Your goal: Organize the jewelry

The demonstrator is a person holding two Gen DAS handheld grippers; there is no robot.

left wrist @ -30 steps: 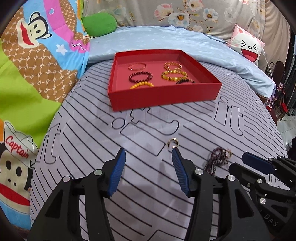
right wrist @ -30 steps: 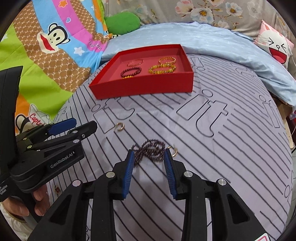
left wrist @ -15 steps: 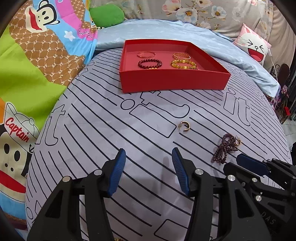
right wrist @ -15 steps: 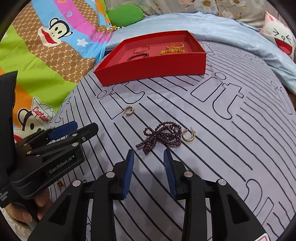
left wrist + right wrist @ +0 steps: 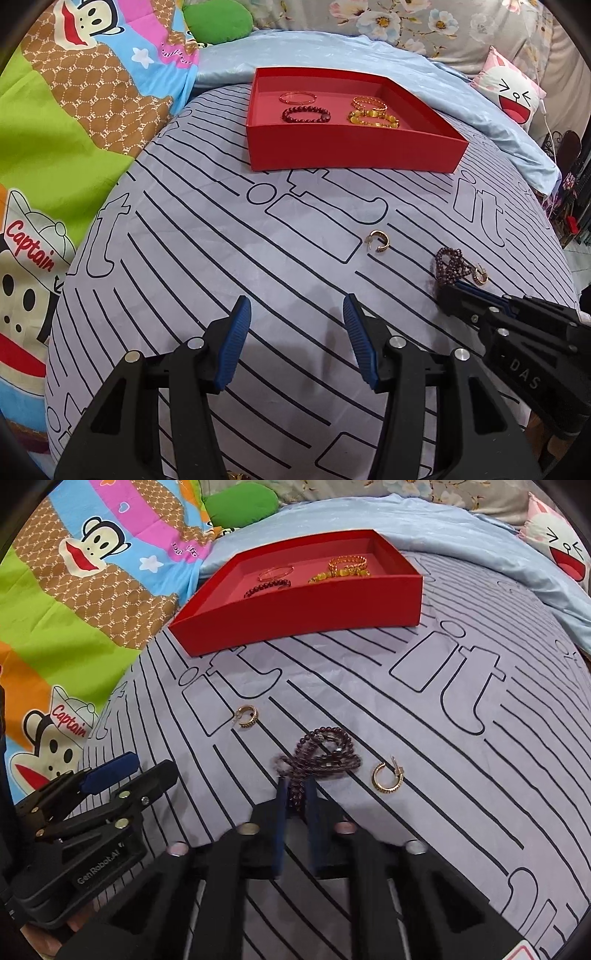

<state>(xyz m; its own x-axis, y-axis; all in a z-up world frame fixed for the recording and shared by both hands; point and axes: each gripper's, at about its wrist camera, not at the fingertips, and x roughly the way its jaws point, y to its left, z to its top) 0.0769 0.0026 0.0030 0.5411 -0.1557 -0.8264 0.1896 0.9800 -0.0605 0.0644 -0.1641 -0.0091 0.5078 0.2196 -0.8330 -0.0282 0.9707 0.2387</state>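
I count four bracelets already lying in the red tray [image 5: 354, 155], so the sorting looks roughly half done. On my right gripper [image 5: 295, 801] the jaws have pinched down on the near end of the dark beaded bracelet [image 5: 325, 753], which lies bunched on the striped bedsheet [image 5: 443, 775]; whether it has lifted clear I can't quite tell from this angle. Two gold hoop earrings are left loose on the sheet, one [image 5: 386, 777] just beside the beads, the other [image 5: 378, 242] nearer the tray. My left gripper [image 5: 297, 343] hangs spread wide, holding nothing.
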